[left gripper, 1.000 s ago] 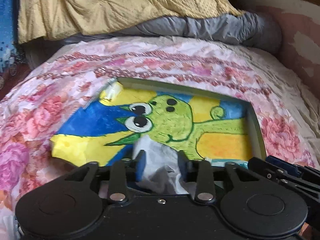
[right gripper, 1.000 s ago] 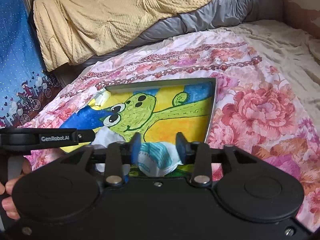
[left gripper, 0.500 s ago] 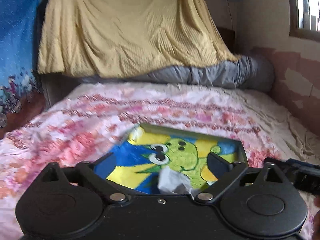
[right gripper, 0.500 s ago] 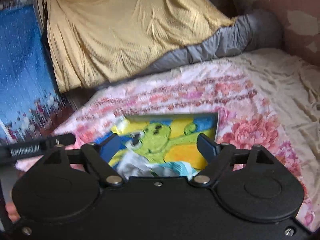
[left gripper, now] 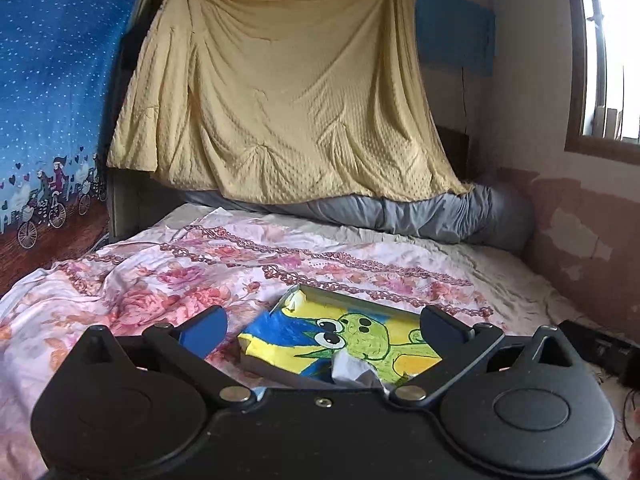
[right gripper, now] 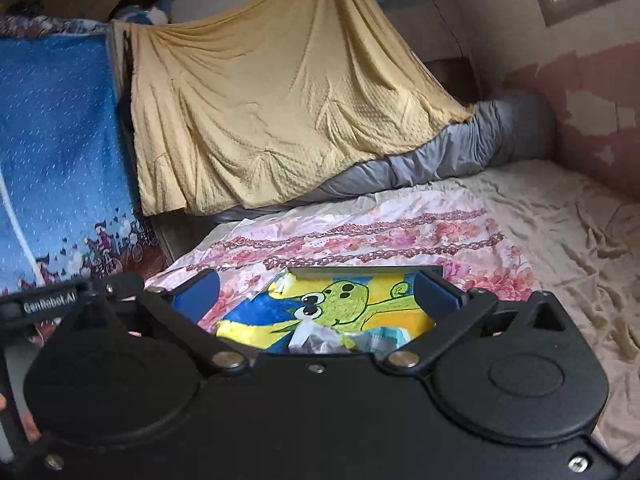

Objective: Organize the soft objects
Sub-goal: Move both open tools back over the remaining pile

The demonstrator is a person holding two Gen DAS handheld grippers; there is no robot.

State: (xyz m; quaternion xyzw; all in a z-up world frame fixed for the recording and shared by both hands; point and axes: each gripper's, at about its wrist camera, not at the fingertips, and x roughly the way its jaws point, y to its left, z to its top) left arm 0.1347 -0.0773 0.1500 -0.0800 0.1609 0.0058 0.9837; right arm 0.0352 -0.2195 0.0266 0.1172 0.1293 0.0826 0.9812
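Observation:
A flat box with a green cartoon creature on yellow and blue (left gripper: 352,340) (right gripper: 340,304) lies on the floral bedsheet (left gripper: 168,280). A crumpled white-grey soft item (left gripper: 352,370) (right gripper: 316,338) lies on its near edge, and a light blue and white soft item (right gripper: 384,338) lies beside it. My left gripper (left gripper: 320,332) is open and empty, raised above and behind the box. My right gripper (right gripper: 316,292) is open and empty, also raised above the box.
A yellow blanket (left gripper: 280,100) hangs across the back over a grey rolled duvet (left gripper: 440,216). A blue patterned cloth (left gripper: 48,100) hangs at the left. A peeling pink wall (left gripper: 580,232) and a window are at the right. The right gripper's body (left gripper: 600,344) shows at right.
Both grippers opened and let go of the soft items onto the box, then pulled back and up, so the box now looks smaller and farther.

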